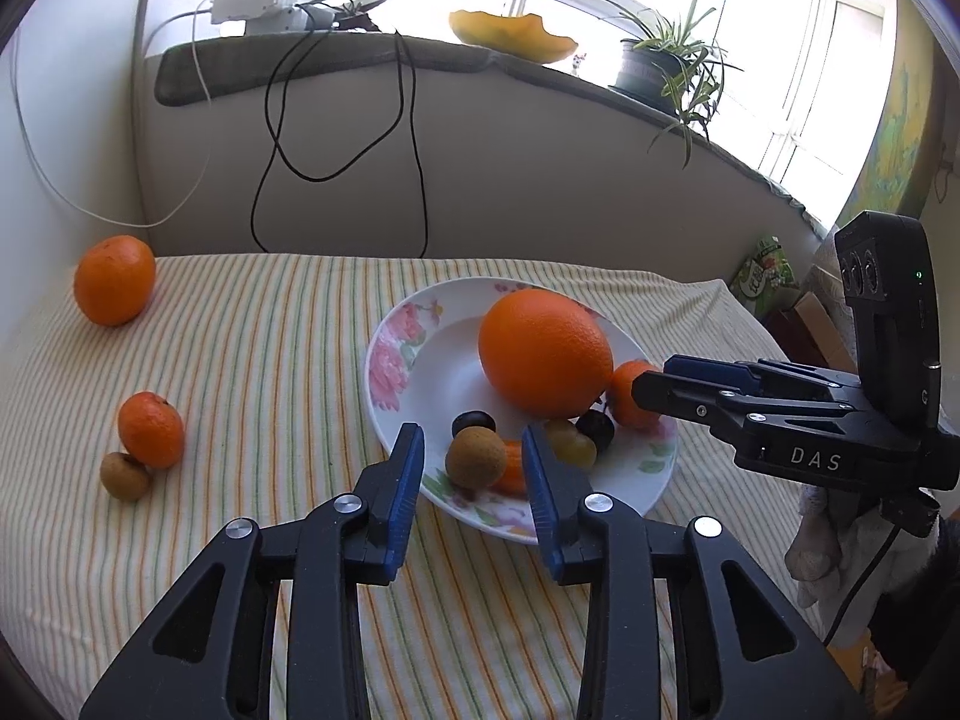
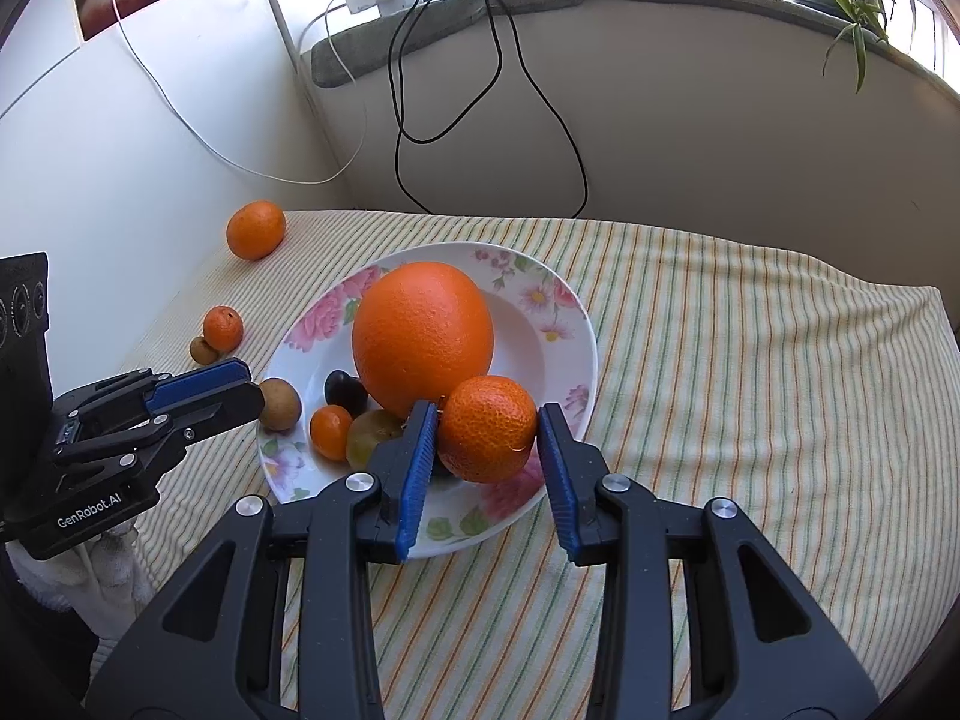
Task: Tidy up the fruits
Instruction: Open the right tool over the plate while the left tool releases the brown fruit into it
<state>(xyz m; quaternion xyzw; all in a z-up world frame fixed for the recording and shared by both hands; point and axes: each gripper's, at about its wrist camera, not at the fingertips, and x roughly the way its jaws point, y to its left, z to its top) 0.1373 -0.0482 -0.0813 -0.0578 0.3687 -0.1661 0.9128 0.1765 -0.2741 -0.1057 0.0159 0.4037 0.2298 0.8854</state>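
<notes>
A floral plate (image 1: 396, 360) (image 2: 576, 336) holds a large orange (image 1: 545, 351) (image 2: 423, 336), dark plums, a yellow-green fruit, a kumquat and others. My left gripper (image 1: 473, 453) is open around a brown longan (image 1: 476, 457) (image 2: 279, 403) at the plate's near rim, jaws apart from it. My right gripper (image 2: 487, 441) is open around a mandarin (image 2: 487, 429) (image 1: 630, 399) on the plate, its fingers a little off the skin. On the cloth lie a tangerine (image 1: 114, 288), a smaller mandarin (image 1: 150, 429) and a second longan (image 1: 125, 475).
The striped cloth (image 2: 750, 360) covers the table up to a wall and a padded windowsill (image 1: 360, 69). Black and white cables (image 1: 414, 168) hang down the wall. A potted plant (image 1: 660, 69) and a yellow bowl (image 1: 513, 36) stand on the sill.
</notes>
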